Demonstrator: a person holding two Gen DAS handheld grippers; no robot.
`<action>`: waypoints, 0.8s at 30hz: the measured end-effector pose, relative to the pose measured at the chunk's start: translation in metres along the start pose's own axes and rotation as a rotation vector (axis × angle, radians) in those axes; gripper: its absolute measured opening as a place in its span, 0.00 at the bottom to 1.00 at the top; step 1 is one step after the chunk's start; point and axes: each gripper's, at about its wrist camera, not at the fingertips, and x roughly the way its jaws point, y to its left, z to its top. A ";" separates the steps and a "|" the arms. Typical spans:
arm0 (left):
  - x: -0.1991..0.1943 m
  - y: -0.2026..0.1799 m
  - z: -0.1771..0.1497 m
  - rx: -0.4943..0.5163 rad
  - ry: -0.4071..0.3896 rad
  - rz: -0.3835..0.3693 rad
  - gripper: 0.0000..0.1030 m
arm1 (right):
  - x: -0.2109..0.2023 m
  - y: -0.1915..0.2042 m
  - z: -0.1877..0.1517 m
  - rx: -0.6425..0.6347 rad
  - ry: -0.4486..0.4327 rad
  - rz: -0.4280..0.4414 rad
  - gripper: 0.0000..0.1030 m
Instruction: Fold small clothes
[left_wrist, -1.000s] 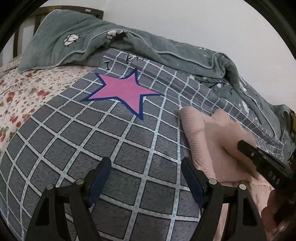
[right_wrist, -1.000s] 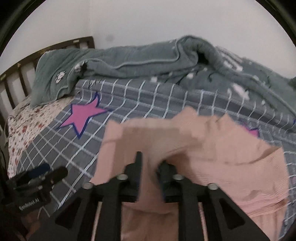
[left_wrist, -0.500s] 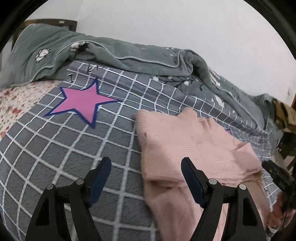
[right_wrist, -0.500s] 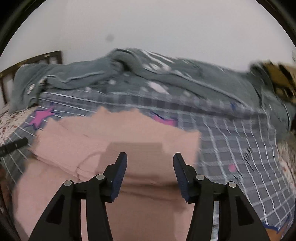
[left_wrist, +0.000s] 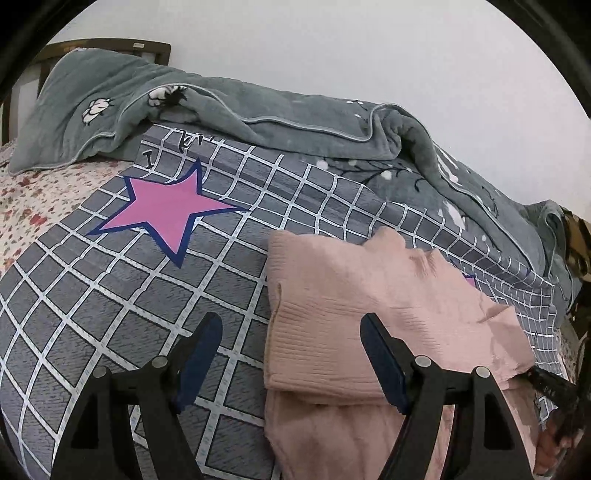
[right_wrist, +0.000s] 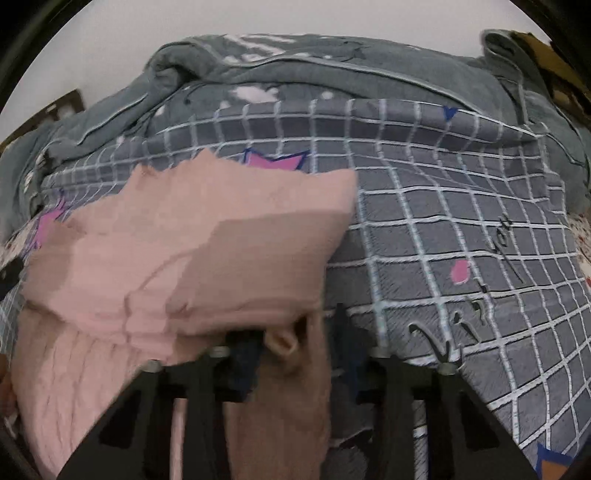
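Left wrist view is showing my left gripper (left_wrist: 288, 354) with its two blue-padded fingers spread wide apart and holding nothing, hovering above the grey quilt with a white grid and pink stars (left_wrist: 110, 295). Lying on that quilt, to the right of a large pink star (left_wrist: 166, 210), is the small pale pink ribbed knit garment (left_wrist: 354, 306). I am seeing its upper part already doubled over onto the lower part, with a rounded fold edge facing me, so I am judging that one fold is done and the piece is still too long and loose to count as finished; at least one more fold and some smoothing seem to be remaining. My right finger pad is hanging over the garment's near left corner and my left pad over bare quilt. At the far right edge of this view, part of my right gripper (left_wrist: 550, 380) is showing beside the garment's right side. Right wrist view is showing what the left cannot: my right gripper (right_wrist: 295, 343) is sitting low at the garment's (right_wrist: 207, 236) near right edge, its fingers a little apart with pink fabric bunched between them, but the picture is blurred and I cannot tell whether they are pinching it. This view is also showing black handwriting printed on the quilt (right_wrist: 480, 229) to the right. Only the left view is showing the rumpled grey-green fleece blanket (left_wrist: 258, 107) reaching a dark wooden headboard (left_wrist: 110, 46) and a floral sheet (left_wrist: 33, 192).
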 end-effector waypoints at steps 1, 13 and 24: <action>0.000 0.001 0.000 -0.004 0.001 -0.001 0.73 | -0.003 -0.003 0.001 0.017 -0.016 0.013 0.18; 0.013 -0.004 -0.001 0.029 0.051 0.004 0.73 | -0.016 -0.029 -0.004 0.054 -0.055 -0.010 0.29; 0.008 -0.026 -0.003 0.109 0.059 -0.149 0.48 | -0.063 -0.037 -0.006 0.056 -0.255 0.070 0.44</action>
